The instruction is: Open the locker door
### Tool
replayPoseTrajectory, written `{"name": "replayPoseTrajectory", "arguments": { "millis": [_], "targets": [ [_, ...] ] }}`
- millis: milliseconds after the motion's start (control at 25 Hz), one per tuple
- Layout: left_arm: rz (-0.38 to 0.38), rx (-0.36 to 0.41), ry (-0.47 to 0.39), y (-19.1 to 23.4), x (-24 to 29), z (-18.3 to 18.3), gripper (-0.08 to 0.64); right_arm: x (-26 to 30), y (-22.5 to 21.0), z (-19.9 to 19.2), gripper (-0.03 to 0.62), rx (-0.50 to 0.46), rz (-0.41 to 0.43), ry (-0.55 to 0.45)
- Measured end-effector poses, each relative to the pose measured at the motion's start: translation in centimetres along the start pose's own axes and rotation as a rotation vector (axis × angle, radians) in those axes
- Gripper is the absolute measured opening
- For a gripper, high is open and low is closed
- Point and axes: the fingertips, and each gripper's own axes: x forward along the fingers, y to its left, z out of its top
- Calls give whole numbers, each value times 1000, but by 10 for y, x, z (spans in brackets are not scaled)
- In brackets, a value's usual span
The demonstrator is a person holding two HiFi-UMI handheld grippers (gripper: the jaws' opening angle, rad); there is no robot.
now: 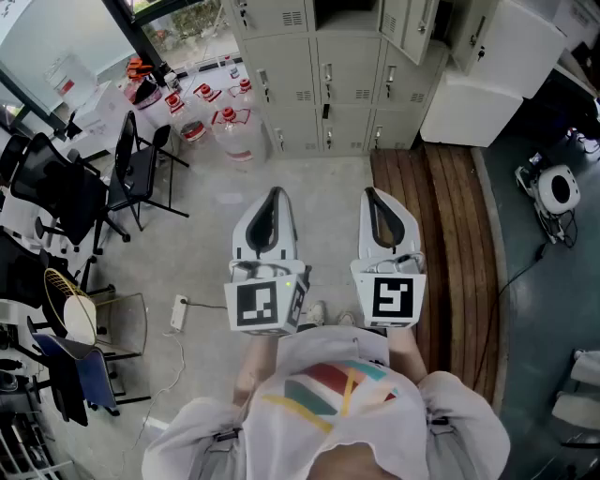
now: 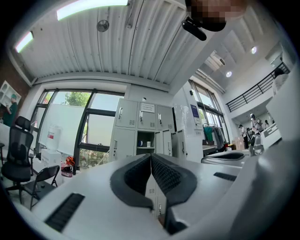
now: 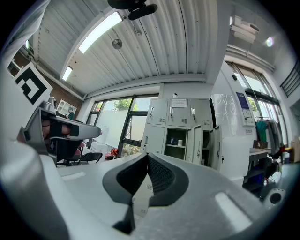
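Note:
A bank of grey lockers [image 1: 319, 84] stands a few steps ahead of me across the floor. One upper compartment [image 1: 342, 14] is open, with its door [image 1: 412, 23] swung out to the right; the other doors look closed. In the left gripper view the lockers [image 2: 140, 131] appear beyond the jaws, as do the lockers [image 3: 173, 126] in the right gripper view. My left gripper [image 1: 275, 191] [image 2: 151, 156] and right gripper [image 1: 370, 192] [image 3: 148, 154] are held side by side in front of me, far from the lockers. Both are shut, with nothing between the jaws.
Black chairs [image 1: 141, 169] and desks crowd the left side. Several water jugs [image 1: 230, 127] stand by the window left of the lockers. A white cabinet [image 1: 469, 103] sits to the right, a strip of wooden planks [image 1: 450, 234] runs beside me, and a power strip [image 1: 178, 311] lies on the floor.

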Motion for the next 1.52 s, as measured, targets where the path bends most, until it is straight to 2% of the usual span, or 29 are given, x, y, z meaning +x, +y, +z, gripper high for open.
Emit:
{"name": "replayPoseTrajectory", "arguments": {
  "millis": [520,680,840,960,1280,1520],
  "targets": [
    [11,6,1,-27,5,-2,15,-16,-29,-8,5,1,-3,10],
    [31,8,7,-36,4,-5,15,-22,-38,-16,5,33,11,11],
    [58,9,14,-36,-3,-13,15,-28,-36,-28,5,108,46,-2],
    [76,10,18,-31,-2,-16,15,-29,-35,-30,5,99,66,-10],
    [85,1,-7,-15,30,-28,15,6,-44,-47,5,63,72,16],
    [86,-21,-44,29,80,-44,15,67,-41,-58,5,20,66,-6]
  ]
}}
